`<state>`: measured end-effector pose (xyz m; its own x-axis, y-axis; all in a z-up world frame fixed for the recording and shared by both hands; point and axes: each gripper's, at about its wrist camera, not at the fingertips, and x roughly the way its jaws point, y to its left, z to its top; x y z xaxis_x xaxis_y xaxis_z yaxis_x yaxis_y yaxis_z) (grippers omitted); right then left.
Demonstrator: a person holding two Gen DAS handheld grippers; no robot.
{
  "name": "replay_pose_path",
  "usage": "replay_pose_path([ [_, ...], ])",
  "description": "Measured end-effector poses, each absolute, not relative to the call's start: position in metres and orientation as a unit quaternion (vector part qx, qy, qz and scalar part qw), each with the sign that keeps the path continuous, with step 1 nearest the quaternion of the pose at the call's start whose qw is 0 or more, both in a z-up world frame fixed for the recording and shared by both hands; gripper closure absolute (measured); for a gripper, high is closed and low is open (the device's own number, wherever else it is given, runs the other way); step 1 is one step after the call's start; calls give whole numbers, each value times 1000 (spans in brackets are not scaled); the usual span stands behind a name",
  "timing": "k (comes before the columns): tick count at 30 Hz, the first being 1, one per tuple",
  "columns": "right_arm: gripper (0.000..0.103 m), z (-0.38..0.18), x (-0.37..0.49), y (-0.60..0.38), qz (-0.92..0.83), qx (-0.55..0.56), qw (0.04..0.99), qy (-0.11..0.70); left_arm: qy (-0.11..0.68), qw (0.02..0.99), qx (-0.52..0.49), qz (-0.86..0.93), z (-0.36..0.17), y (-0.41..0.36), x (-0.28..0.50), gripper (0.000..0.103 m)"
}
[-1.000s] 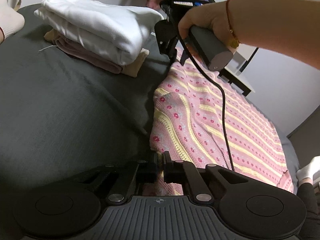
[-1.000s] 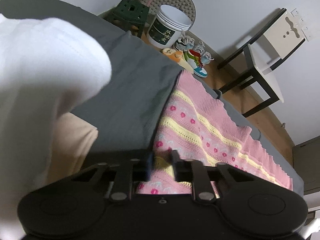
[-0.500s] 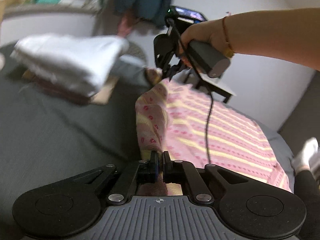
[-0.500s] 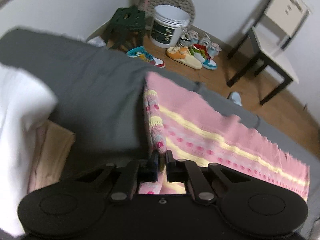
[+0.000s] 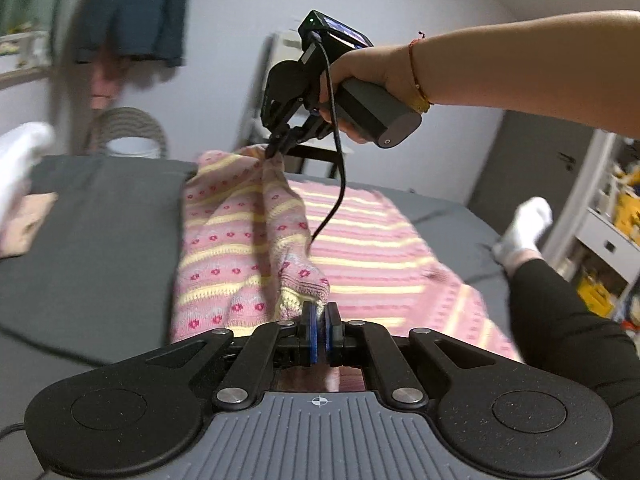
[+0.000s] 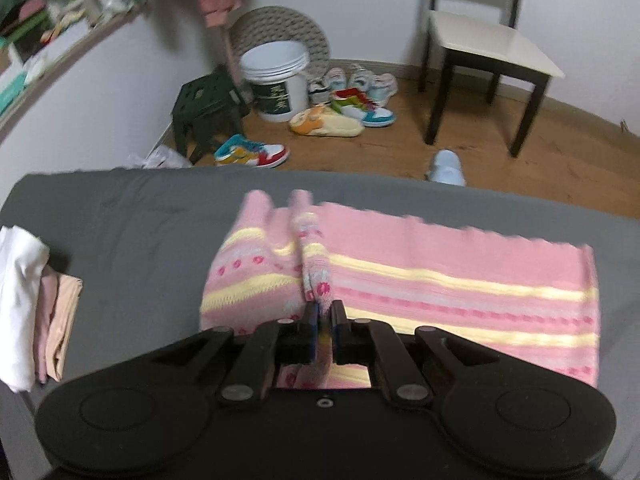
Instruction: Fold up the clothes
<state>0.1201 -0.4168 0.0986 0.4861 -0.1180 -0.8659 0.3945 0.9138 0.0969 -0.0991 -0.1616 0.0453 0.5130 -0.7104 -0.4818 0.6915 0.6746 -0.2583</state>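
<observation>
**Pink knit raised off the bed by one edge**

The left gripper [image 5: 320,330] has its blue-padded jaws pressed together on a bunched edge of the pink knit garment [image 5: 240,240], low at 6 o'clock in the left wrist view. At 12 o'clock the right gripper [image 5: 276,148], held by a hand [image 5: 360,76] wearing a thin red bracelet, pinches the far end of the same edge; the cloth between them hangs as a raised ridge while the rest lies flat on the grey bed cover [image 5: 88,232]. A black cable [image 5: 338,184] from the right tool dangles across the garment.

In the right wrist view the right gripper [image 6: 324,320] is clamped on the fold at 6 o'clock. A stack of folded clothes [image 6: 24,308], white on top, sits at 9 o'clock on the bed. Beyond the bed edge are a white bucket [image 6: 280,88], a dark green stool [image 6: 208,116], scattered shoes [image 6: 252,152] and a chair [image 6: 484,48]. A leg in black with a white sock [image 5: 524,228] rests at 3 o'clock; blur makes it hard to tell whether it touches the knit.
</observation>
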Motion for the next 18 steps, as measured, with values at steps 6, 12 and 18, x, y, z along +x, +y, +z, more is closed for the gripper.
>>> replay_pose_path([
  [6, 97, 100, 57, -489, -179, 163, 849, 470, 279, 832, 0, -479, 64, -230, -134, 100],
  [12, 97, 91, -10, -550, -202, 206, 863, 414, 282, 799, 15, -531, 68, -283, -161, 100],
  [18, 94, 29, -37, -596, -194, 272, 845, 418, 325, 784, 57, -525, 41, -304, -171, 101],
])
